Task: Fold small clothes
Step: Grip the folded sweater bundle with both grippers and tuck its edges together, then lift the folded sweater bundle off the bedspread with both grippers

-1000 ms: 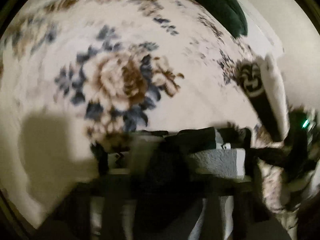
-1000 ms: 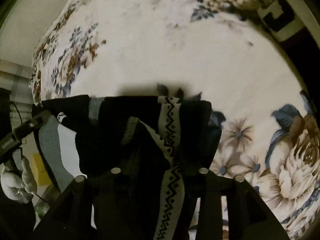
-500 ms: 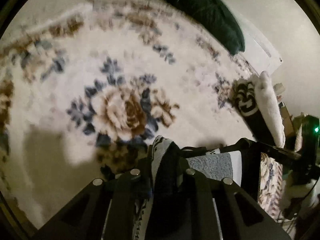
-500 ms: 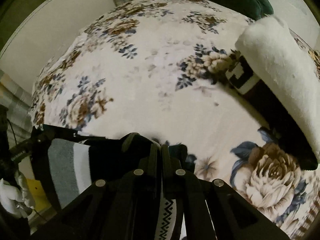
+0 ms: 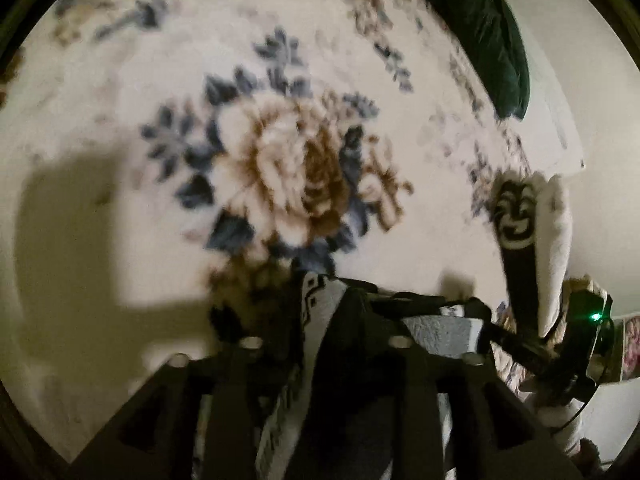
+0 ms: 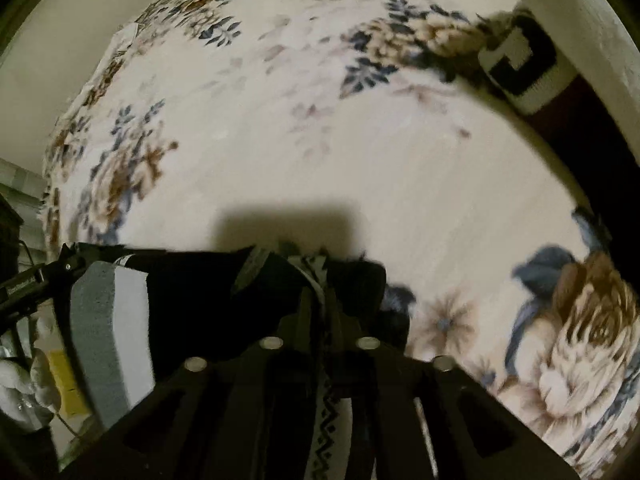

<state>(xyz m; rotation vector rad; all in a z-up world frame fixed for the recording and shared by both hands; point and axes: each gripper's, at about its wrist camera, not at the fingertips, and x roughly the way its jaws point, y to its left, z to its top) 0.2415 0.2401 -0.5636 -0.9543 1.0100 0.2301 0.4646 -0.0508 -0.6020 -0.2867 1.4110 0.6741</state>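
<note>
Two views show one small garment stretched between our two tools over a bed. From the left wrist, we see the left gripper (image 5: pixel 324 344) with its jaws parted a little, having just been opening; the dark knitted garment with a white zigzag band and grey-and-white stripes (image 5: pixel 320 320) lies between them, and through the blur we cannot tell whether the pads still press it. Below lies the cream bedspread printed with brown and blue flowers (image 5: pixel 120 200). At the right edge a rolled black-and-white sock beside a white towel roll (image 5: pixel 516 216) rests on the bed, and a dark green pillow (image 5: pixel 480 32) lies at the far side.

From the right wrist, the right gripper (image 6: pixel 324 344) has also just been opening, its jaws only narrowly apart, with the zigzag band running between them. The garment's striped end (image 6: pixel 108 328) hangs out to the left, just above the bedspread.

We judge the risk to be uneven release: if one side lets go first, the cloth may slump, bunch and spoil the fold, or snag on a jaw when lifted away.
</note>
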